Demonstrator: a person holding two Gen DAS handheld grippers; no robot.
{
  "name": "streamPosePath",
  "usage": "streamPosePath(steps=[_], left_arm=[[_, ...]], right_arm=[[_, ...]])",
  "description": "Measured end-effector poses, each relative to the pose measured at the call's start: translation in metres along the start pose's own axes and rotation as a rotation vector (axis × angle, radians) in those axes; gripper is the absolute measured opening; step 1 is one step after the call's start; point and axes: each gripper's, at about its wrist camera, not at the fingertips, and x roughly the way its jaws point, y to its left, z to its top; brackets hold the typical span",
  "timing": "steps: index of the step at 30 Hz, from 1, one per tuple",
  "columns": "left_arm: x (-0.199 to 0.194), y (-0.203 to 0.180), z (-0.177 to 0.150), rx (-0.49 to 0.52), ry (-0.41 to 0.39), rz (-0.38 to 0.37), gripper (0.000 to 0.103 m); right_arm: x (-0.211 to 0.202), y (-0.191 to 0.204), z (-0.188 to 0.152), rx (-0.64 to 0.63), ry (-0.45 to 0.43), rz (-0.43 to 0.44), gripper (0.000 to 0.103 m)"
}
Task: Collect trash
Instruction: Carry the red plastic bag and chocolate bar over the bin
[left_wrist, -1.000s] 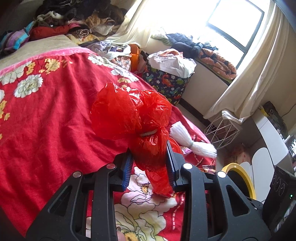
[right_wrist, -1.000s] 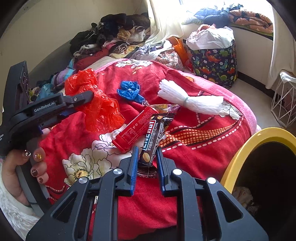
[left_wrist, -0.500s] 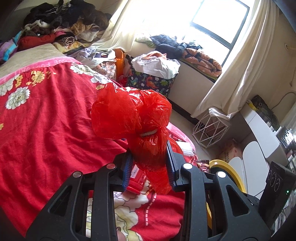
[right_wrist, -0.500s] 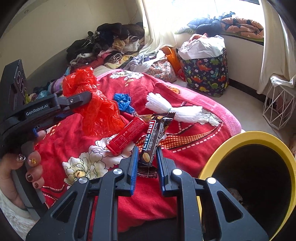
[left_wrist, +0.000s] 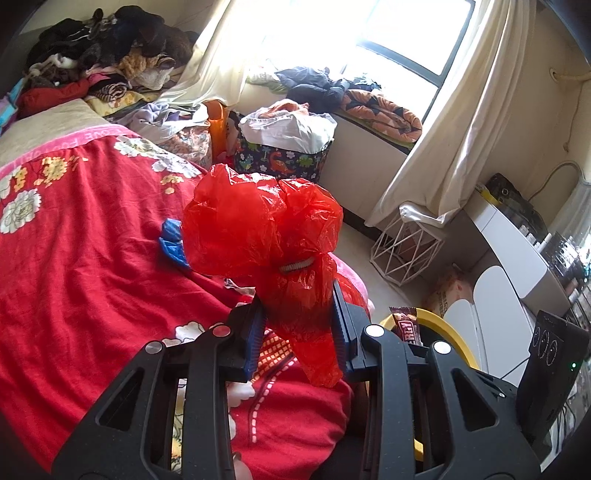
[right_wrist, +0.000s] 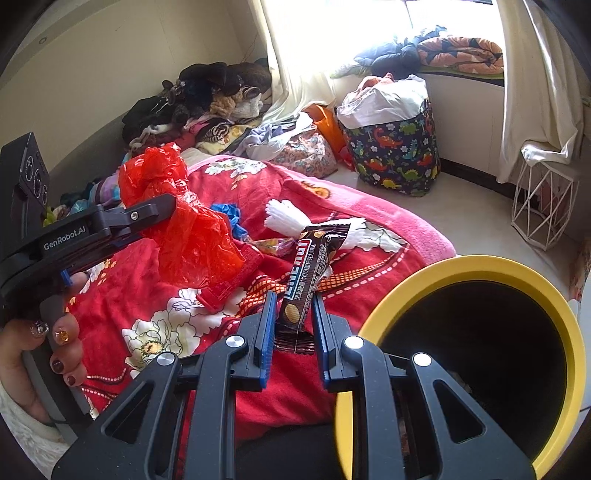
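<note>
My left gripper (left_wrist: 297, 328) is shut on a crumpled red plastic bag (left_wrist: 266, 236) and holds it above the red bedspread; it also shows in the right wrist view (right_wrist: 184, 229). My right gripper (right_wrist: 293, 325) is shut on a dark brown snack wrapper (right_wrist: 310, 273), held upright just left of the yellow-rimmed bin (right_wrist: 476, 266). The wrapper and bin rim (left_wrist: 443, 325) show at the right in the left wrist view. On the bed lie a blue wrapper (right_wrist: 229, 214), a red packet (right_wrist: 229, 284) and a white bundle (right_wrist: 291, 221).
The red floral bedspread (right_wrist: 155, 332) fills the left. A dinosaur-print basket (right_wrist: 399, 155) with clothes and a white wire stand (right_wrist: 543, 206) are on the floor beyond. Clothes are piled at the bed's head (right_wrist: 199, 96).
Both grippers have swung right towards the bin, each still holding its item. The bin mouth now fills much more of the right wrist view.
</note>
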Motion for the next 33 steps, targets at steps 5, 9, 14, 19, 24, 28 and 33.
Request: streamPosePath(steps=[5,9,14,19,24,28,33], left_arm=[[0.002,-0.010,-0.001,0.018,0.009,-0.015,0.025],[0.005,-0.018,-0.002,0.034,0.014,-0.029,0.025],[0.005,-0.027,-0.004,0.048,0.019,-0.041,0.025],[0.008,-0.034,-0.006,0.060,0.026,-0.052,0.025],[0.009,-0.040,-0.009,0.077,0.034,-0.066,0.025],[0.012,-0.047,-0.010,0.090,0.042,-0.077,0.025],[0.015,-0.058,-0.015,0.108,0.056,-0.092,0.025]], right_arm=[[-0.009,-0.010,0.001,0.017,-0.020,-0.013,0.018],[-0.017,-0.018,-0.001,0.029,-0.034,-0.024,0.018],[-0.025,-0.032,-0.003,0.055,-0.047,-0.046,0.019],[-0.030,-0.045,-0.005,0.082,-0.055,-0.065,0.018],[-0.036,-0.055,-0.006,0.101,-0.066,-0.085,0.018],[-0.040,-0.061,-0.007,0.114,-0.074,-0.097,0.019],[-0.047,-0.069,-0.009,0.129,-0.083,-0.116,0.018]])
